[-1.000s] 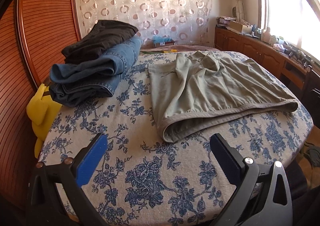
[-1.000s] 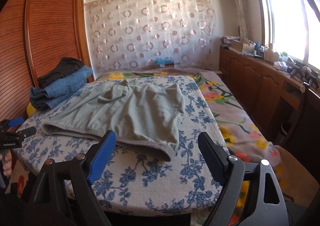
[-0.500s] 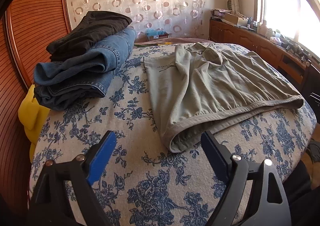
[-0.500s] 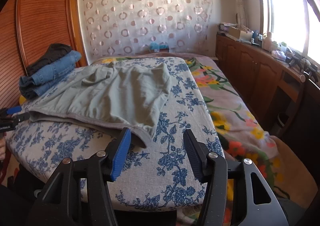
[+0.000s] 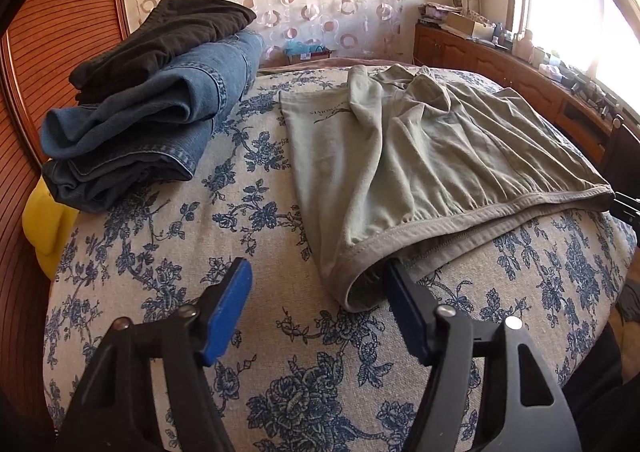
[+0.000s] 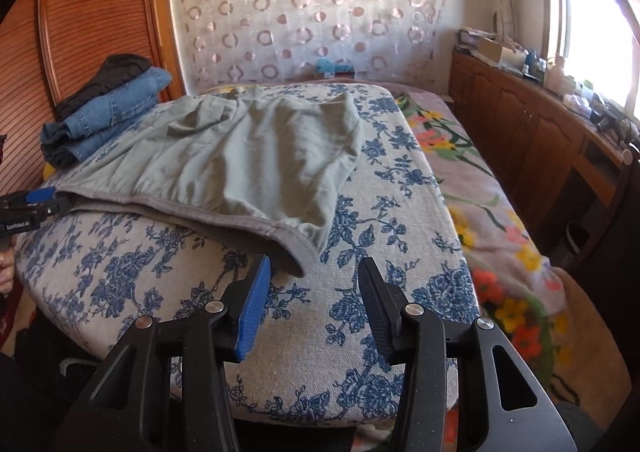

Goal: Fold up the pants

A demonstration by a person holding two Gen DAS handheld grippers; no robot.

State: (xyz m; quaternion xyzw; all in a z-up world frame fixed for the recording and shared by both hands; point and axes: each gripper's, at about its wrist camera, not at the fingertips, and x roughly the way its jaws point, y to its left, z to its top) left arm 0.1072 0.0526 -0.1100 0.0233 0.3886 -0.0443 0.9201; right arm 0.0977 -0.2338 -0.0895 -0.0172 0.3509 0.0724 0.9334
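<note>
Grey-green pants (image 5: 420,156) lie flat on the blue-flowered cushion top (image 5: 208,244), waistband toward me. My left gripper (image 5: 316,292) straddles the waistband's left corner. Its jaws are closing; the right finger's tip sits in the waistband opening, and the blue left pad (image 5: 228,304) is still apart from the cloth. In the right wrist view the pants (image 6: 248,156) end at their right corner, just ahead of my right gripper (image 6: 314,288). That gripper's jaws are closing too, and its pads are not pressing on the cloth. The left gripper (image 6: 32,204) shows at that view's left edge.
Folded jeans with dark trousers on top (image 5: 152,112) are stacked at the back left, a yellow thing (image 5: 44,228) below them. A slatted wooden panel (image 6: 80,32) stands left. To the right lies a bed with a flowered blanket (image 6: 480,180), then a cluttered wooden cabinet (image 6: 540,124) under the window.
Both grippers have moved forward and down to the waistband's two corners. Their jaws have narrowed. The pants lie as before.
</note>
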